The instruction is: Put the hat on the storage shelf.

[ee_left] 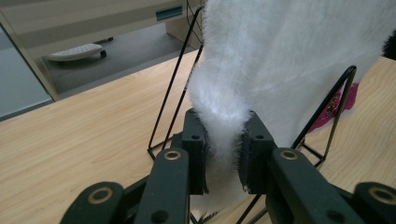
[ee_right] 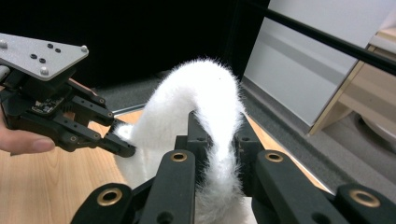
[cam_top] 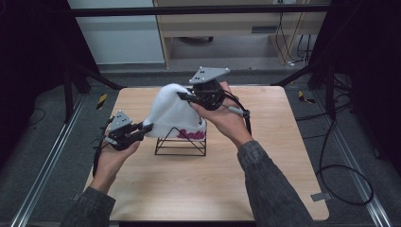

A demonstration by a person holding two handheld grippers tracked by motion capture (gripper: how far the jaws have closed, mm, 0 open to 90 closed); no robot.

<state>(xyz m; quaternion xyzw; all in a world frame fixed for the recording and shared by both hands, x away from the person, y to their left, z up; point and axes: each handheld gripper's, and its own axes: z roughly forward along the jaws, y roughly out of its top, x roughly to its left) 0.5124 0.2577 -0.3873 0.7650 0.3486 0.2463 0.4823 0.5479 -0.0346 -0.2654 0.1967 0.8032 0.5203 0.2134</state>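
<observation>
Nearest the high camera, the person's two sleeved forearms reach in over the wooden table [cam_top: 208,189], each hand carrying a gripper. On the left, the left gripper [cam_top: 142,127] has its jaws pinched onto the lower left edge of a fluffy white hat [cam_top: 172,116], and its own view shows the fur squeezed between both pads [ee_left: 194,144]. Farther off and to the right, the right gripper [cam_top: 182,96] clamps a fold of fur at the hat's top, while the hat, with pink lettering on its brim, sits draped over a black wire stand [cam_top: 182,144] near the table's middle.
</observation>
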